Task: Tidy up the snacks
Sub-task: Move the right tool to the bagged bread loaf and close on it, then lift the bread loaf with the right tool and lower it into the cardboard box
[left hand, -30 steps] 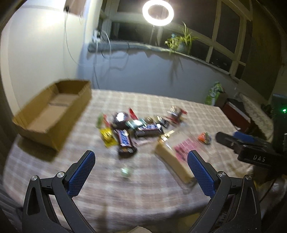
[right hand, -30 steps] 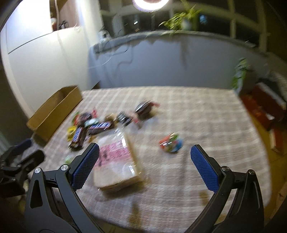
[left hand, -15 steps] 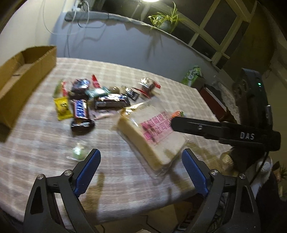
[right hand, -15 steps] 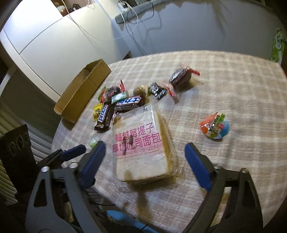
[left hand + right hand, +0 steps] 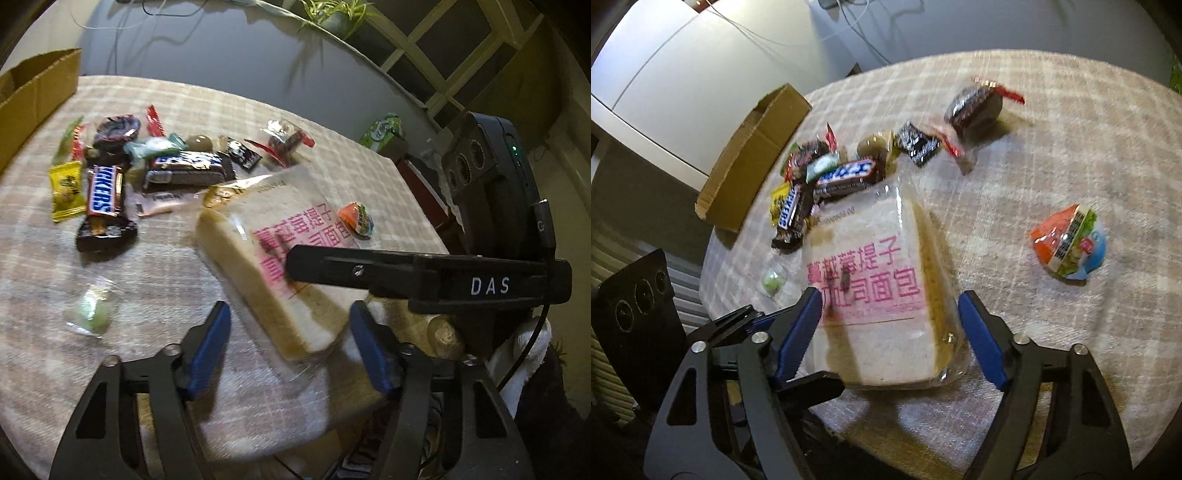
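Observation:
A clear bag of sliced bread (image 5: pixel 273 254) (image 5: pixel 875 288) with pink print lies near the front edge of the checked table (image 5: pixel 155 288). My left gripper (image 5: pixel 291 347) is open, its fingers on either side of the bag's near end. My right gripper (image 5: pixel 890 336) is open and straddles the same bag from the other side; one of its fingers (image 5: pixel 369 269) crosses the left wrist view above the bread. A pile of candy and chocolate bars, among them a Snickers (image 5: pixel 105 195) (image 5: pixel 790 210), lies beyond the bag.
An open cardboard box (image 5: pixel 753 155) (image 5: pixel 29 99) stands at the table's far left edge. An orange and blue packet (image 5: pixel 1071 243) (image 5: pixel 356 219) lies apart to the right. A small green candy (image 5: pixel 92 310) (image 5: pixel 772 282) lies left of the bread. A round wrapped cake (image 5: pixel 975 107) sits at the back.
Both grippers have dropped and moved in toward the bread bag, which now lies between each pair of fingers. Both jaws have narrowed but stay open. The snacks have not moved.

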`<state>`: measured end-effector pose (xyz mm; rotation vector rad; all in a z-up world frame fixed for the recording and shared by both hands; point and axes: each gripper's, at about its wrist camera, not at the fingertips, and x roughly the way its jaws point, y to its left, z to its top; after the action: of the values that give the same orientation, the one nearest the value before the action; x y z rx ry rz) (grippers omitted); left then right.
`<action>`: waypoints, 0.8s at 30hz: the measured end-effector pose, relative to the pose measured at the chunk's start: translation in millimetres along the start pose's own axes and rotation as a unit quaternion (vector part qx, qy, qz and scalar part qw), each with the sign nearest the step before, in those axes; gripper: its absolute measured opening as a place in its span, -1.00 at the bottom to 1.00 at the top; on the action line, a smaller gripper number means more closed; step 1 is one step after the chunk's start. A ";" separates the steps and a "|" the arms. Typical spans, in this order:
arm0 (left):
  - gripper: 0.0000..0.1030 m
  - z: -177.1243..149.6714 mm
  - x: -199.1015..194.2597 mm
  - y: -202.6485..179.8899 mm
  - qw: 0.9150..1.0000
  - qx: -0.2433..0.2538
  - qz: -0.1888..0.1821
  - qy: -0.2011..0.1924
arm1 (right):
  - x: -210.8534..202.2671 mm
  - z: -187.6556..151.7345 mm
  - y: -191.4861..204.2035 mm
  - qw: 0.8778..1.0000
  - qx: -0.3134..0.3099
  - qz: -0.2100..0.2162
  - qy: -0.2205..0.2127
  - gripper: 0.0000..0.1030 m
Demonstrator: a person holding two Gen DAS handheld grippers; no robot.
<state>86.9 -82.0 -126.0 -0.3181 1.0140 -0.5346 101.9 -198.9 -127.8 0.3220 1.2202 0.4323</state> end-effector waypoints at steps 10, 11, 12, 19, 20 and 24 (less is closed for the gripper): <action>0.15 7.1 -2.1 -3.6 1.000 0.018 0.009 -0.015 | 2.5 0.8 11.2 1.000 -0.003 0.007 0.013 0.31; 0.15 7.7 -4.8 -2.8 1.000 0.019 0.009 -0.018 | 1.7 1.4 14.3 1.000 -0.004 0.007 0.013 0.29; 0.15 8.3 -9.1 -2.4 0.999 0.022 0.010 -0.023 | -0.2 1.5 15.5 1.000 -0.004 0.008 0.011 0.29; 0.15 14.8 -43.8 8.1 0.998 0.023 0.023 -0.062 | -5.0 15.0 51.6 0.999 -0.036 0.006 0.003 0.28; 0.15 16.5 -49.2 10.3 0.997 0.021 0.025 -0.067 | -4.5 18.6 58.8 0.999 -0.041 0.008 0.002 0.28; 0.15 22.2 -75.0 22.8 0.995 0.018 0.038 -0.093 | -3.2 29.7 85.2 0.998 -0.064 0.014 -0.003 0.28</action>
<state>81.2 -20.9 -72.4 -0.2912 0.8320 -0.4453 116.7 -126.1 -76.5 0.2308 1.1778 0.5307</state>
